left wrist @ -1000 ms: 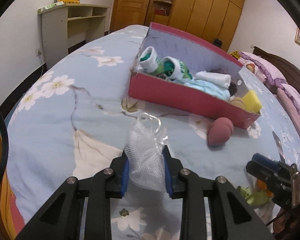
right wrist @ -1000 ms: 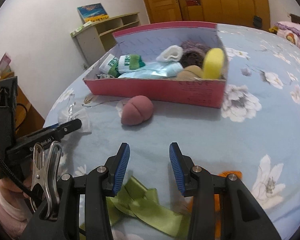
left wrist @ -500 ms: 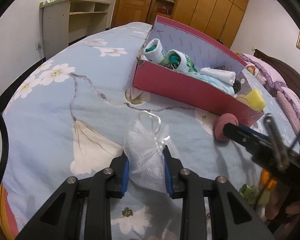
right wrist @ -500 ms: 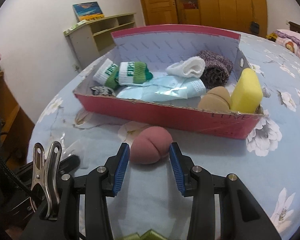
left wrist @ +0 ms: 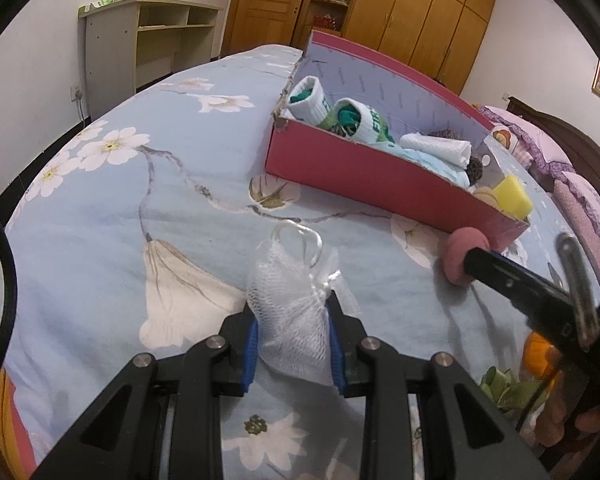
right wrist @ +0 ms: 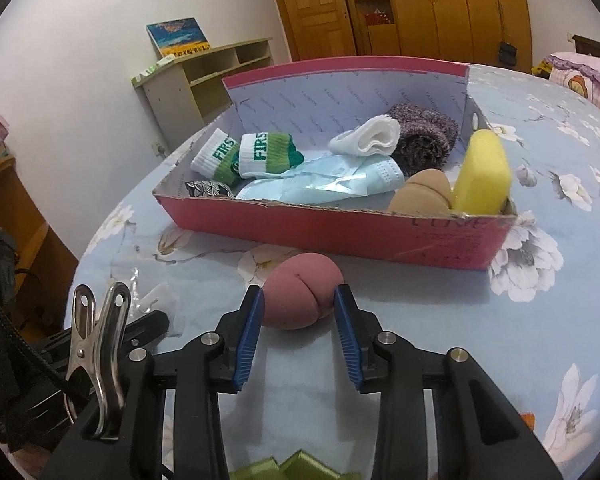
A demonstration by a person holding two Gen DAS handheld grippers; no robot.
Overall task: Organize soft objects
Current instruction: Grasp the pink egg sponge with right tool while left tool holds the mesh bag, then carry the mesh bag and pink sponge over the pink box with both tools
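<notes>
My left gripper [left wrist: 293, 312] is shut on a white mesh pouch [left wrist: 290, 312] with a cord loop, held just above the floral bedspread. My right gripper [right wrist: 299, 300] is open with a dusty pink sponge [right wrist: 302, 296] between its blue pads, resting on the bed; the sponge also shows in the left wrist view [left wrist: 458, 254]. Just beyond stands a red cardboard box [right wrist: 340, 228] holding rolled socks [right wrist: 266, 154], a blue face mask [right wrist: 324, 180], a white cloth, a purple sock, a tan sponge and a yellow sponge [right wrist: 482, 174]. The box also shows in the left wrist view [left wrist: 364, 174].
A green ribbon [right wrist: 292, 468] and an orange item [left wrist: 540, 356] lie on the bed near me. A pale shelf unit [left wrist: 148, 40] stands by the wall, wooden wardrobes [left wrist: 420, 20] beyond, pillows [left wrist: 580, 200] at the right.
My right gripper has moved forward over the bed from the ribbon to the pink sponge, which now sits between its open fingers. My left gripper still holds the mesh pouch.
</notes>
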